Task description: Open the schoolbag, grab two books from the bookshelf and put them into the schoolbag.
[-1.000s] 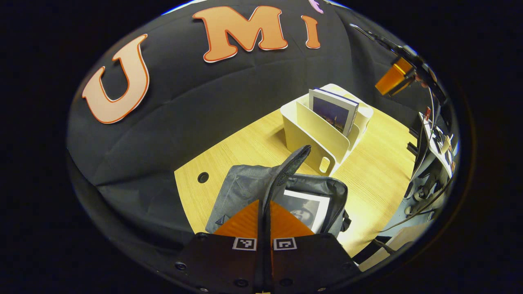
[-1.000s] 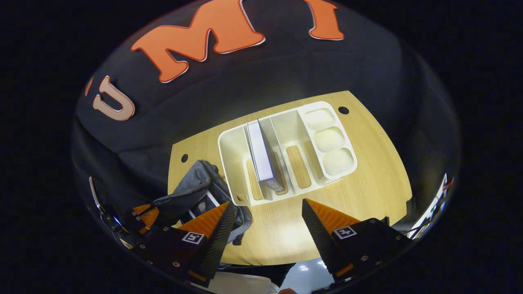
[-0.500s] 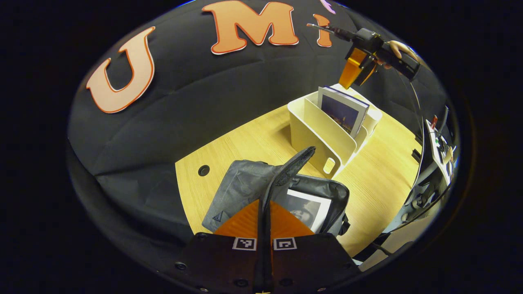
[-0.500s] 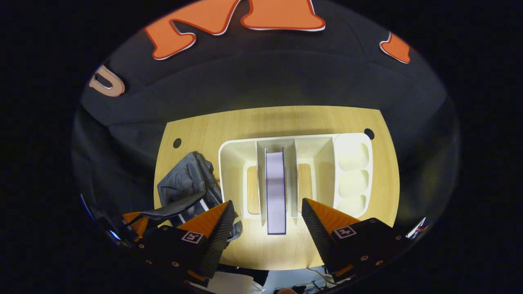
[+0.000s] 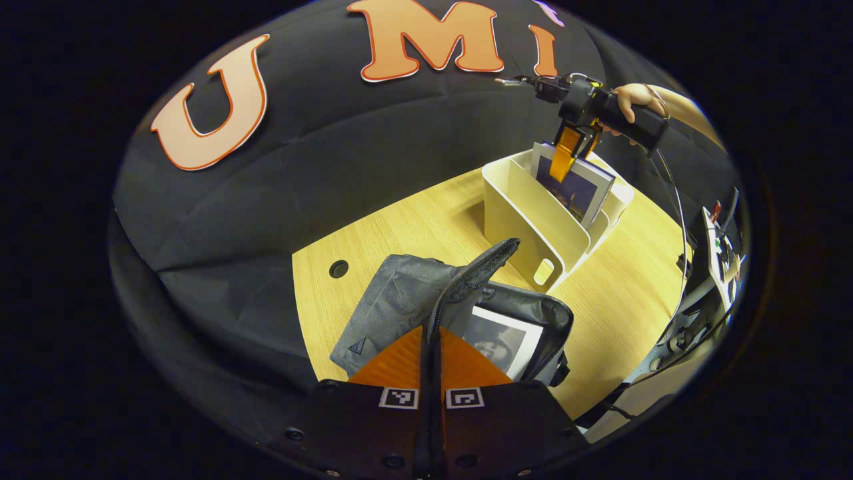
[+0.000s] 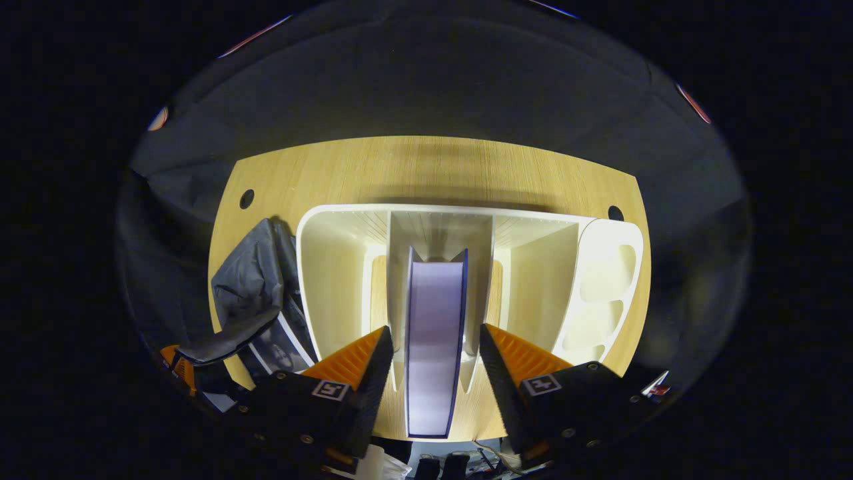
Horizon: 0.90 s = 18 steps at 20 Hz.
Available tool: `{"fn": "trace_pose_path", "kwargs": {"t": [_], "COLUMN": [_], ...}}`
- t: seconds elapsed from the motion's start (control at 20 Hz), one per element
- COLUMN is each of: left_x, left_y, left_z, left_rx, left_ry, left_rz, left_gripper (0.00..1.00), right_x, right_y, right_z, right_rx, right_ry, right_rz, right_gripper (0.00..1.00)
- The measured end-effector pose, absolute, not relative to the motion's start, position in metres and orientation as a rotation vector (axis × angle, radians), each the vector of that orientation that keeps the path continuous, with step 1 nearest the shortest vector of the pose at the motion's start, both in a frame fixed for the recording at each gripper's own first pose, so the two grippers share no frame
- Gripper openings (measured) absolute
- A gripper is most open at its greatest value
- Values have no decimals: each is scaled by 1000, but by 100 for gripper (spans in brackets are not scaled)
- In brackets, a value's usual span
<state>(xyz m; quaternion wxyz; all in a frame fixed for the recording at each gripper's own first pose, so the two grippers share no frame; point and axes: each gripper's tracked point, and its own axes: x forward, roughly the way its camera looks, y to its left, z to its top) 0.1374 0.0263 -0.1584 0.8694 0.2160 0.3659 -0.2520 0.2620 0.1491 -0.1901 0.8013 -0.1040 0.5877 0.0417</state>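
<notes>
Having descended from above the bookshelf (image 6: 333, 267), the right gripper (image 6: 432, 357) now straddles the second book (image 6: 433, 347) with fingers wide, while the left gripper (image 5: 432, 340) still pinches the schoolbag (image 5: 400, 300) flap open.

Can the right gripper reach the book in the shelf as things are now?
Probably yes. The right gripper is open, one finger on each side of the book, which stands alone in the middle slot of the shelf. The slot dividers beside the book look like the only tight spot.
</notes>
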Motion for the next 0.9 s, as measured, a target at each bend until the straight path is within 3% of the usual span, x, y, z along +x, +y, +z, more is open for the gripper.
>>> {"fn": "trace_pose_path", "kwargs": {"t": [0.05, 0.1, 0.15, 0.25, 0.9], "left_x": [137, 137, 137, 137, 141], "left_y": [27, 26, 26, 26, 25], "left_z": [-159, -158, -160, -161, -164], "left_rx": [451, 449, 446, 444, 449], "left_ry": [766, 768, 771, 771, 752], "left_rz": [-527, -527, -527, -528, -577], "left_gripper": [1, 1, 1, 1, 1], "right_x": [263, 263, 263, 263, 220], "right_y": [150, 152, 153, 149, 158], "right_z": [-191, -191, -187, -187, -84], "right_rx": [-228, -223, -218, -228, -113], "right_ry": [1261, 1263, 1261, 1257, 1110], "right_rz": [89, 78, 70, 51, 18], "right_gripper": [55, 58, 41, 36, 35]}}
